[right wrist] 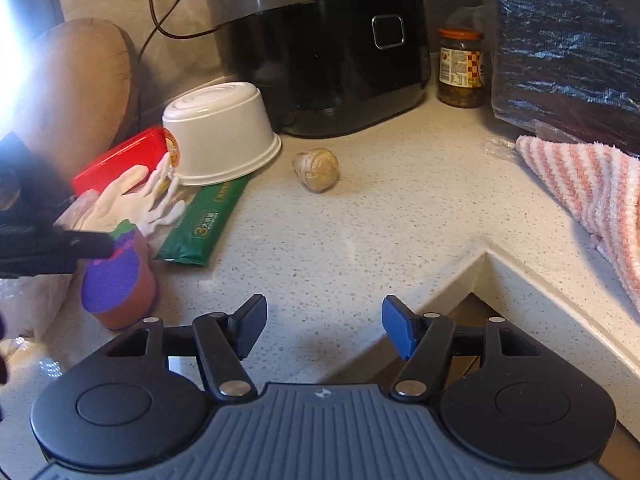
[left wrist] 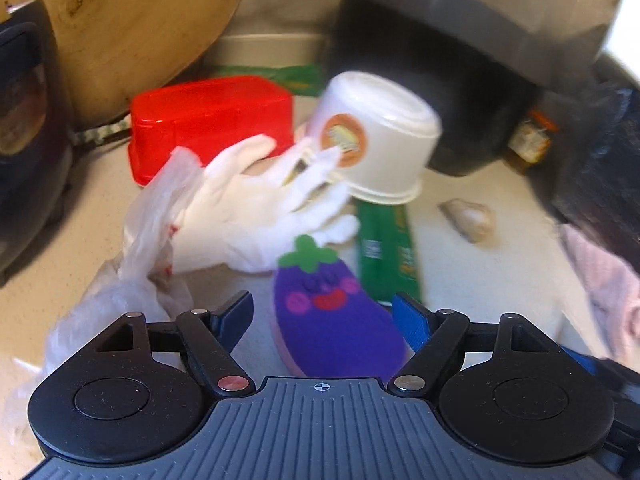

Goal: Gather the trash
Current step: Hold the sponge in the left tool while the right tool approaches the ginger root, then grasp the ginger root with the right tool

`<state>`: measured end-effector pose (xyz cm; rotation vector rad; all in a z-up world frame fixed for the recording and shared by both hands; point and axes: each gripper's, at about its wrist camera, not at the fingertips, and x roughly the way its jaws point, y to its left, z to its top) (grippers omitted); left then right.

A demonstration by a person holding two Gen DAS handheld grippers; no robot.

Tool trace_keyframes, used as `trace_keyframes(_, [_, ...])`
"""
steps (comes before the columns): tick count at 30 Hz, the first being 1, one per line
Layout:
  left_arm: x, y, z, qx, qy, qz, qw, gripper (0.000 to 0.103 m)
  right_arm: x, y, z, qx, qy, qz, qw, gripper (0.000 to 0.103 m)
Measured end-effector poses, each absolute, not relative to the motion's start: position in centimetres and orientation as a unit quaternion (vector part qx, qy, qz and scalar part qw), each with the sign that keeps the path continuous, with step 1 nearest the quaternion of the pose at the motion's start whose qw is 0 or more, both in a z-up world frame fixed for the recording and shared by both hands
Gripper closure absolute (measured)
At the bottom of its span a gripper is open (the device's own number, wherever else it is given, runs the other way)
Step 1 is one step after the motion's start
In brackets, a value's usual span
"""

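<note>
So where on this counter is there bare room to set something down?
Bare countertop runs from the green packet to the striped towel, broken only by a small tan lump before the black cooker. The left is crowded: white bowl, red box, white glove, eggplant sponge.

This is a home kitchen. A speckled stone counter point(right wrist: 360, 216) carries a black rice cooker point(right wrist: 320, 48) with its cord, a jar of pickles point(right wrist: 460, 68) and a round wooden chopping board point(left wrist: 132, 20) leaning on the wall. A striped towel point(right wrist: 580, 196) lies nearby.
</note>
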<state>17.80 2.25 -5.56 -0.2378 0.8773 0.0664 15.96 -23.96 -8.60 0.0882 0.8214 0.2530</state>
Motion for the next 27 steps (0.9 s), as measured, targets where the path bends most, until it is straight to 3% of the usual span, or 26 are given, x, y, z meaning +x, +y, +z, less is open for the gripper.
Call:
trace_keyframes(6, [19.7, 1.2, -7.2, -0.096, 0.432, 0.026, 0.897, 0.018, 16.7, -23.8, -7.3, 0.011, 0.363, 0.121, 0.924, 0.036])
trace_keyframes(12, [20.5, -0.4, -7.8, -0.069, 0.435, -0.012, 0.898, 0.019, 21.0, -21.7, -6.1, -0.043, 0.299, 0.137, 0.944, 0.026])
trace_keyframes(20, [19.9, 0.9, -8.3, -0.112, 0.427, -0.063, 0.895, 0.023, 29.0, -17.9, -9.7, -0.064, 0.352, 0.145, 0.922, 0.026])
trace_keyframes(21, [19.6, 1.1, -8.4, -0.118, 0.424, -0.068, 0.895, 0.03, 29.5, -17.7, -10.0, -0.067, 0.358, 0.149, 0.919, 0.029])
trace_keyframes(24, [19.2, 1.4, -8.3, -0.131, 0.423, -0.076, 0.894, 0.032, 30.6, -17.0, -10.7, -0.082, 0.381, 0.153, 0.908, 0.063])
trace_keyframes(27, [18.2, 1.3, -7.7, -0.126, 0.407, -0.081, 0.901, 0.033, 30.1, -17.1, -10.0, -0.076, 0.386, 0.168, 0.904, 0.065])
